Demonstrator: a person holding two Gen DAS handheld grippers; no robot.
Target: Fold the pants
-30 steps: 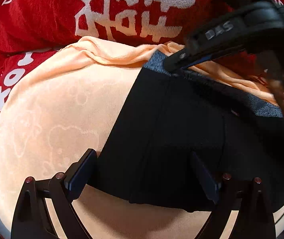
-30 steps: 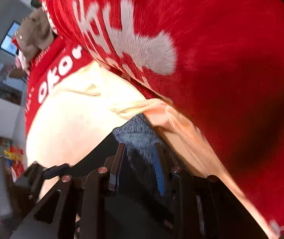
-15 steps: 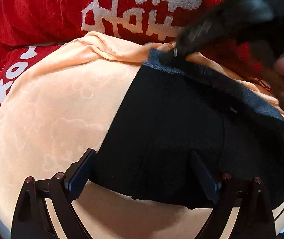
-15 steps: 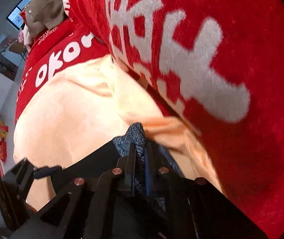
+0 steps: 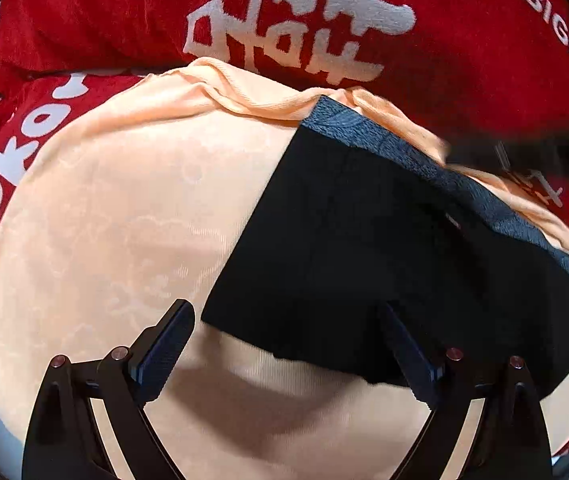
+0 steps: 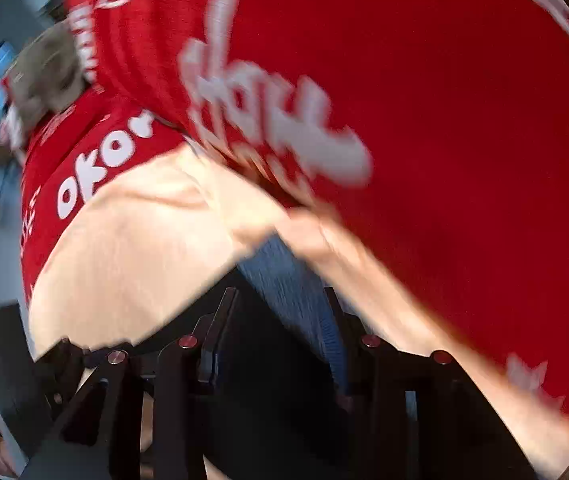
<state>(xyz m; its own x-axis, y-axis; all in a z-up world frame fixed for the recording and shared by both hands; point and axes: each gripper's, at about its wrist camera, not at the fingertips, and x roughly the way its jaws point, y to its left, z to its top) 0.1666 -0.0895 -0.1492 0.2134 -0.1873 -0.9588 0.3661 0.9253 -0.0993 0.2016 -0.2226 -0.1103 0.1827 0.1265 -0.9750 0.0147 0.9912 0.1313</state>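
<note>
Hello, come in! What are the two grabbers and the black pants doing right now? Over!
Left gripper wide open over the black pants. Right gripper jaws just opening, grey waistband between them. Pants folded flat on peach cloth. Nothing in the way.

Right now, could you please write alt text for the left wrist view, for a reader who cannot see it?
Black pants with a grey-blue waistband lie flat on a peach cloth, over a red blanket with white lettering. The left tool hangs open over the near edge of the pants, one finger above the cloth, the other above the pants.
</note>
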